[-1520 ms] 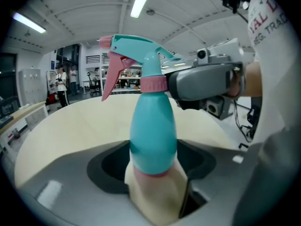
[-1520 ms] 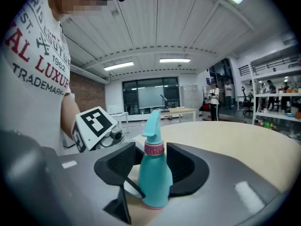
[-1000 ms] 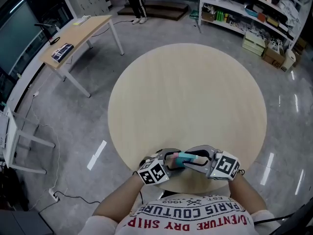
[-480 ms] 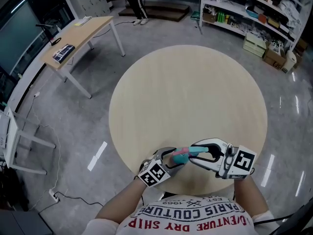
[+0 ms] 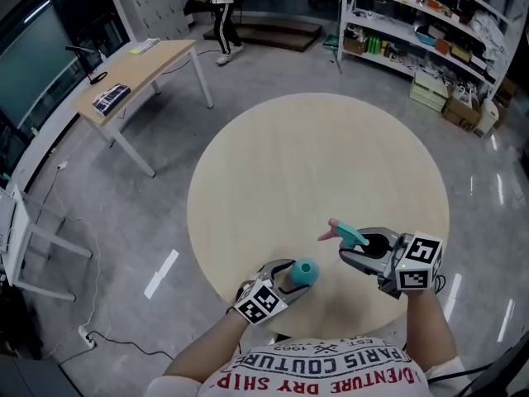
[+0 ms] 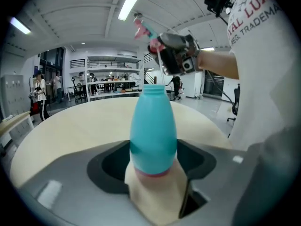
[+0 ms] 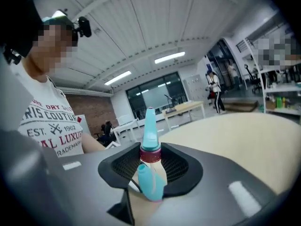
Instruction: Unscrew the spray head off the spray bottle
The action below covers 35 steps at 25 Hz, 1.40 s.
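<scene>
Spray head (image 5: 345,235) off, apart from spray bottle (image 5: 304,270). Right gripper (image 5: 369,252) grasps head, left gripper (image 5: 289,279) grasps bottle. Unscrewing judged complete.

In the head view the left gripper (image 5: 289,278) covers most of the spray bottle (image 5: 304,271), leaving only its neck; goods on the shelves (image 5: 430,44) are too small to tell.

A teal plastic bottle (image 6: 153,131) stands clamped in the left gripper (image 6: 153,163) against a pale round wooden table (image 6: 70,126); the right gripper (image 6: 159,44) holds a teal-and-pink spray head (image 6: 143,29) aloft.
</scene>
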{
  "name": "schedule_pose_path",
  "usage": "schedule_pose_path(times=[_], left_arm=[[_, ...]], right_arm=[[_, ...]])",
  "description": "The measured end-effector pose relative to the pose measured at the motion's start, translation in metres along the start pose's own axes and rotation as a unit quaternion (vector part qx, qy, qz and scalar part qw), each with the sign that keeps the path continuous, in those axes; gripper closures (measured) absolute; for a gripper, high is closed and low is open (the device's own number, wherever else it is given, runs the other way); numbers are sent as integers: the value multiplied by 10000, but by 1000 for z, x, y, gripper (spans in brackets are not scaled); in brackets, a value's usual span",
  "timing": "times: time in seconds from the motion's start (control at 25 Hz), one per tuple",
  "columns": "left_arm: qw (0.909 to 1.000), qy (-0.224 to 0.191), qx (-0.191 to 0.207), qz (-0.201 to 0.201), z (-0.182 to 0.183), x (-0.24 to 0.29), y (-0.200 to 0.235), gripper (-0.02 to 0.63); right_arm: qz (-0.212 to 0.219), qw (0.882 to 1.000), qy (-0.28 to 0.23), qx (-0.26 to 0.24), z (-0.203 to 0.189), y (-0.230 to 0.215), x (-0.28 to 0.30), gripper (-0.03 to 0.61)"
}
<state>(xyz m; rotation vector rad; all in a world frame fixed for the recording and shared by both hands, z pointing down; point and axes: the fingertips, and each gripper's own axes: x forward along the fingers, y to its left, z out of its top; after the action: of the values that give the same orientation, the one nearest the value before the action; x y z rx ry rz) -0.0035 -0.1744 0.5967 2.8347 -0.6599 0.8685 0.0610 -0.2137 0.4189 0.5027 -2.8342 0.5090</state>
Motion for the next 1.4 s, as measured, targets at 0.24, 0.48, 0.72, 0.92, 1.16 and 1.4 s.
schedule_pose_path(times=[0.24, 0.48, 0.72, 0.92, 1.16, 1.4], left_arm=[[9999, -92, 58, -70, 4, 0, 2, 304], [9997, -112, 118, -179, -2, -3, 2, 304], [9992, -225, 177, -291, -1, -5, 4, 304], [9985, -298, 224, -404, -3, -8, 4, 302], [9956, -513, 250, -748, -7, -11, 4, 302], [9936, -781, 135, -802, 1, -14, 8, 253]], right_arm=[[-742, 9908, 823, 774, -93, -64, 37, 443], [-1758, 9724, 1072, 1094, -133, -109, 61, 445], [-2547, 9560, 1112, 936, -146, -128, 70, 445], [-3103, 9316, 1679, 874, -172, -139, 73, 445], [-3313, 9278, 1585, 661, -173, -142, 79, 440], [-3329, 9339, 1220, 464, -151, -134, 60, 360]])
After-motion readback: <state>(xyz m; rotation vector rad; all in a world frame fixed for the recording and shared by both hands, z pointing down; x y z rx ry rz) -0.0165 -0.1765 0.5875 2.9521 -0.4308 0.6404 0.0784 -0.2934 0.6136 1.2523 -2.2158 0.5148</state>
